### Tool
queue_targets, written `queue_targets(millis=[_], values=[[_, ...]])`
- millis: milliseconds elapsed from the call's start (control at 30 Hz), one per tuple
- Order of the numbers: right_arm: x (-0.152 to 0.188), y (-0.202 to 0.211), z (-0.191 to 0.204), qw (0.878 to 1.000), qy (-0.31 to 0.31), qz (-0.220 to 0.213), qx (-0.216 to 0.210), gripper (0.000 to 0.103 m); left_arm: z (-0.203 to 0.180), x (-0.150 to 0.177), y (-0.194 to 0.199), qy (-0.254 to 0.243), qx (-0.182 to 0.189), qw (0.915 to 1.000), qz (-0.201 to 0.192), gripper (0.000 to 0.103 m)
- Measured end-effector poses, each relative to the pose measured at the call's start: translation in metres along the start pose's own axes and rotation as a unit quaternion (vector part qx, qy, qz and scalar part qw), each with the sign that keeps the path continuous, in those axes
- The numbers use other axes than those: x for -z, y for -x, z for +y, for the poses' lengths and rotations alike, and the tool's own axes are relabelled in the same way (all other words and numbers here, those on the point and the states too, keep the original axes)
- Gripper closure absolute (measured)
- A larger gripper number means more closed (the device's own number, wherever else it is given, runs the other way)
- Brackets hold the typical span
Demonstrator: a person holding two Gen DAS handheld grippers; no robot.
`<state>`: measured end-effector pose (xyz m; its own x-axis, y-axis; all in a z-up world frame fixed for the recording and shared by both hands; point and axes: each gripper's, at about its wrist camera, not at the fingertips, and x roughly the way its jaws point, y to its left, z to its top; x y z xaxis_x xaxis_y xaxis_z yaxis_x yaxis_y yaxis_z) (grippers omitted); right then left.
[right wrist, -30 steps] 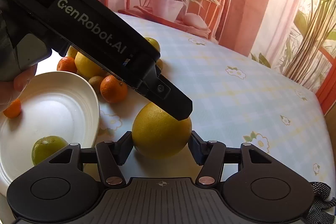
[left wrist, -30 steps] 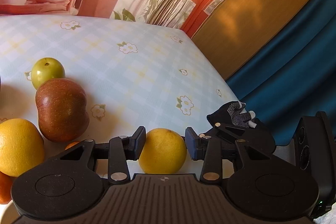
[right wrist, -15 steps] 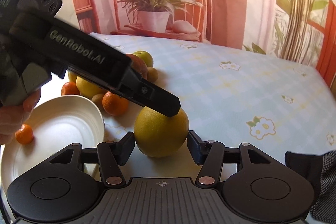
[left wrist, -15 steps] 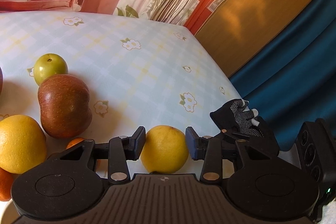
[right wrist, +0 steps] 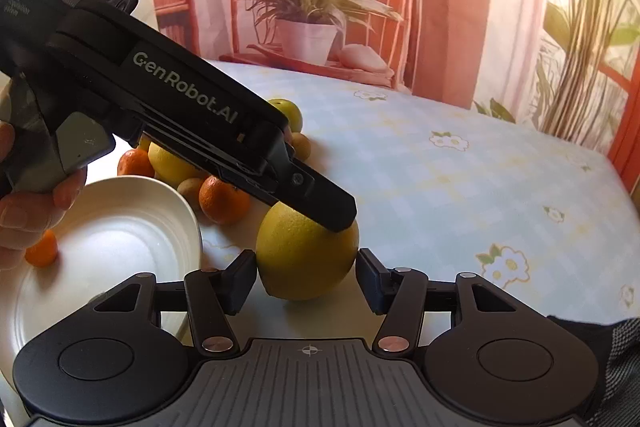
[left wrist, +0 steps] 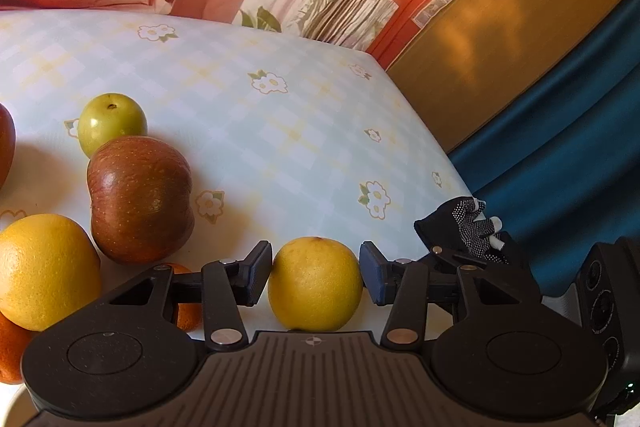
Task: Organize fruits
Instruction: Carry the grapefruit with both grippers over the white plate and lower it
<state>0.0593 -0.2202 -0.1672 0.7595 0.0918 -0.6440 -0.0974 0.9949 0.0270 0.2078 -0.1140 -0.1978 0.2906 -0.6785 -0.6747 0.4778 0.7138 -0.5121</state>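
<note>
While both sets of fingers stand open around the yellow citrus point(left wrist: 316, 285) near the tabletop's point(left wrist: 280, 131) right edge, untouched, closing of the left gripper point(left wrist: 315, 277) or right gripper point(right wrist: 306, 277) is called for, before transfer to the white plate point(right wrist: 120, 227).

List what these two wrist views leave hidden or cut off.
- Left wrist view: tangerine mostly hidden behind the left gripper.
- Right wrist view: yellow citrus top covered by that gripper's finger.
- Right wrist view: white plate cut off at the left edge.

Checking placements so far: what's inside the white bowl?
In the right wrist view, the white bowl holds one small orange fruit near its left wall. The hand and the gripper body cover part of the bowl, so more could be hidden.
</note>
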Motion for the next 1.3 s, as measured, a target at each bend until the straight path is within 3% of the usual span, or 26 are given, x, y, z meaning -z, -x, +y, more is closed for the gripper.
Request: queue_targets(millis=[200,433,833,1100,1300], values=[[0.01,0.0,-0.008,0.999,-0.043,-0.016,-0.02,0.052,0.001,0.002,0.002,-0.004,0.003,1.0,-0.002,0.052],[0.005,0.008,0.0,0.999,-0.036,-0.016,-0.023,0.055,-0.006,0.006,0.011,-0.028,-0.001,0.9995,-0.01,0.052],[-0.035,0.025,0.06,0.998,0.008,0.0,-0.06,0.055,0.002,0.024,0.087,-0.027,0.001,0.9986,-0.044,0.052],[-0.034,0.021,0.119,0.993,0.015,0.054,-0.108,0.055,0.017,0.063,0.134,0.008,-0.024,0.9992,-0.031,0.052],[-0.016,0.026,0.138,0.985,0.0,0.102,-0.139,0.055,0.022,0.095,0.145,0.029,-0.023,0.9992,-0.01,0.052]])
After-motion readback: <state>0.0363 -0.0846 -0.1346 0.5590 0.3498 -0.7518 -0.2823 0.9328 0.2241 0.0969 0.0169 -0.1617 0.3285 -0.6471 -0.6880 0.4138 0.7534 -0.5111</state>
